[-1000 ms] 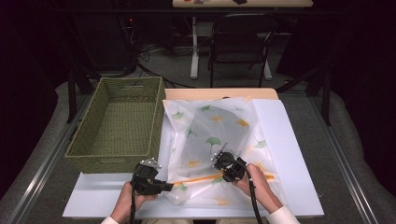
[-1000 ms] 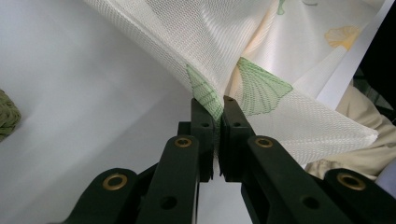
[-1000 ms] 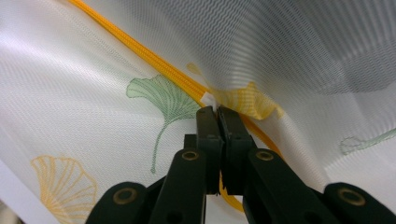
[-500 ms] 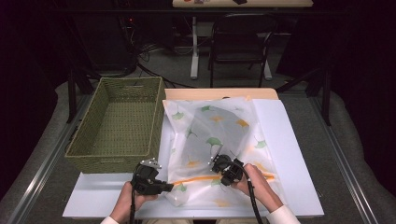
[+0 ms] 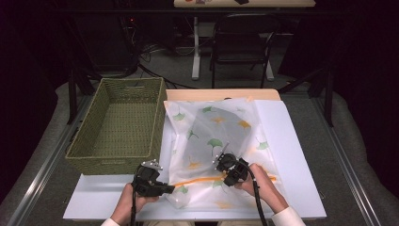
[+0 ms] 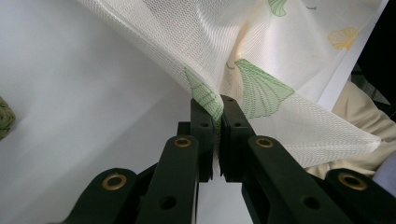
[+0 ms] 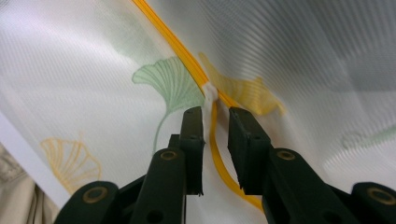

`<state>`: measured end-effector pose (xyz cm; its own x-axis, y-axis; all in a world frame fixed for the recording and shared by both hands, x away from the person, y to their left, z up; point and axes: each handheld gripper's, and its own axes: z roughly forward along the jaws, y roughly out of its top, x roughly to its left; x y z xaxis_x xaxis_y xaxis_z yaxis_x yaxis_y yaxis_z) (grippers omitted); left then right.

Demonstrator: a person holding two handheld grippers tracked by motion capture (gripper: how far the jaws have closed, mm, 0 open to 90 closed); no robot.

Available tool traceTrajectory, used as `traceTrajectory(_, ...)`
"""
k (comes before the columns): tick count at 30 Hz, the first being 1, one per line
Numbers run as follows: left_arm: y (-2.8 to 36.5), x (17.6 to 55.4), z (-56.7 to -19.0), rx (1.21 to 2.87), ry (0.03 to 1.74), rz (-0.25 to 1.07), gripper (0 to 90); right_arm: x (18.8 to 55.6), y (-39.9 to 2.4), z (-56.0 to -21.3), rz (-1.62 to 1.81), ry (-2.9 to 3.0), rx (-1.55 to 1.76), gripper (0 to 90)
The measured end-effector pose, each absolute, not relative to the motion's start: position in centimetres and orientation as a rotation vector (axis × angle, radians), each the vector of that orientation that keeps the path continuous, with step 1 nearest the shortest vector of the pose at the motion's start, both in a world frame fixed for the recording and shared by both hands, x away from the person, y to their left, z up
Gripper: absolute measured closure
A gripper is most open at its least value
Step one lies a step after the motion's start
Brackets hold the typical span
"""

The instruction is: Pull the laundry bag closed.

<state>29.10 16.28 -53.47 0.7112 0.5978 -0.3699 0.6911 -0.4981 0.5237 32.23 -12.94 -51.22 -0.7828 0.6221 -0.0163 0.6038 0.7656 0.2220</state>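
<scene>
White board (image 5: 301,141) covers the table, with dark floor, a chair and cables beyond its far edge. On the board lies a sheer mesh bag (image 5: 211,141) printed with green and yellow ginkgo leaves, an orange zipper (image 5: 197,180) running along its near side. The left gripper (image 5: 162,189) sits at the bag's near-left corner — its jaws are pressed together on a fold of the mesh (image 6: 219,112), pinching it right at a green leaf, and the fabric rises away from the pads in a taut ridge. The right gripper (image 5: 221,162), across the bag from the left one, points at the zipper; its jaws have just been opening and now stand slightly apart, with the orange zipper cord (image 7: 214,140) running between them (the pads are not pressing on it). Just past its fingertips the cord meets the zipper line at a small white tab (image 7: 210,91). Beyond the left gripper, on its outer side, stands a green woven basket (image 5: 117,155), just beside the bag's left edge.
</scene>
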Motion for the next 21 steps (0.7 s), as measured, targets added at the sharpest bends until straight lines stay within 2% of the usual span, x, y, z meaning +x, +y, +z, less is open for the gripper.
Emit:
traceTrajectory(7,16.2,29.1,-53.4,2.254,0.975,-0.179,86.3,31.4,-14.2,-49.9,0.355,2.855,1.018,76.4)
traceTrajectory(15,16.3,29.0,-53.4,2.251,0.975,-0.178,86.2,31.8,-13.0,-52.3,0.263,2.87,0.996,77.3)
traceTrajectory(21,16.3,29.0,-53.4,2.252,0.978,-0.181,86.2,32.3,-13.1,-52.6,0.28,2.83,1.012,75.4)
